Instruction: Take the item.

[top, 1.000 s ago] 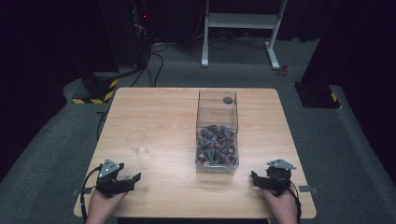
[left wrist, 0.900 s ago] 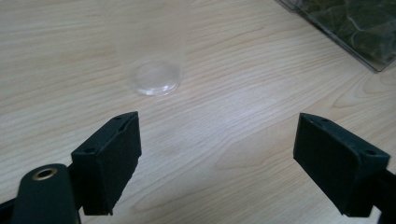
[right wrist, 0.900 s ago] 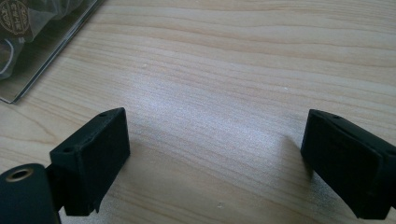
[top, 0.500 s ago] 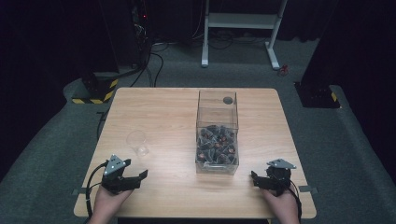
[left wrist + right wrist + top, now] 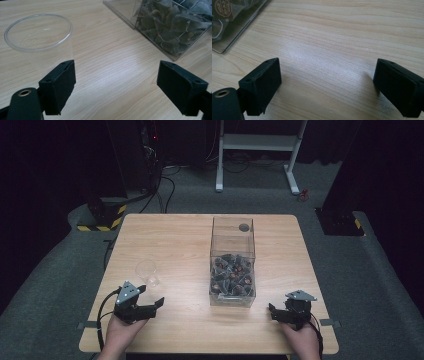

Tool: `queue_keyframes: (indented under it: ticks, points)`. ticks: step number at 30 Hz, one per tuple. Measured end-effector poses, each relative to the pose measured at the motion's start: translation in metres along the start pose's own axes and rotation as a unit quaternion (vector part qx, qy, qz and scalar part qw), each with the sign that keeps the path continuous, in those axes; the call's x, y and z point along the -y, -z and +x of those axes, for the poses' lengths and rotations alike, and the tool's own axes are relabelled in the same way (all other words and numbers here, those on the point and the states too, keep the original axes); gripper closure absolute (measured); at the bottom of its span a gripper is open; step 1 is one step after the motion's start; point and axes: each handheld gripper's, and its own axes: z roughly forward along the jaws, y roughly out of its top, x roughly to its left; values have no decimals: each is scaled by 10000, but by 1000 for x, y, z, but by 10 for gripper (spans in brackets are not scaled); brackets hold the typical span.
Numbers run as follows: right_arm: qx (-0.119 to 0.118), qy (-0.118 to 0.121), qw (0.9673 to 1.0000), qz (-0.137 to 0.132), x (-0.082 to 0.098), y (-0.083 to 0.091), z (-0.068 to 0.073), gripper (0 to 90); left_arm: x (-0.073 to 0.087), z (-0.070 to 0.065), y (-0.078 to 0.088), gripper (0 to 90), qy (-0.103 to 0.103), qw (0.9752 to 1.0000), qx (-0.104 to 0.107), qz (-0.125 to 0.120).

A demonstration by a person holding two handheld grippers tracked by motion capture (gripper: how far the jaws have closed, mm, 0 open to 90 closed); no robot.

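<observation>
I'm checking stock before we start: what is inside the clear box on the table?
The box holds a heap of dark pyramid tea bags, filling roughly its lower part. Bags lower in the heap are covered by those on top.

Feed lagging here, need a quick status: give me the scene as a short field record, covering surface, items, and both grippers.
surface: wooden table
clear box: mid-table, open top, lower part filled with dark pyramid sachets
plastic cup: clear, upright, empty, left of the box
left gripper: open, near edge, cup just ahead by one jaw, not gripped
right gripper: open, over bare wood right of the box
</observation>
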Motion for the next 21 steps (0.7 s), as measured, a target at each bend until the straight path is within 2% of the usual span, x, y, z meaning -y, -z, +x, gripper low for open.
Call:
queue_keyframes:
  ticks: [4, 16, 21]
  points:
    - [-2, 1, 10000, -1, 0, 0, 0, 78, -5, -3, -1, 165, 0, 10000, 69, -44]
    - [-8, 11, 10000, 0, 0, 0, 0, 78, -20, -11, -6, 171, -187, 9996, 154, -149]
    - [-18, 4, 10000, 7, 0, 0, 0, 78, -24, -16, -8, 173, -177, 9995, 220, -174]
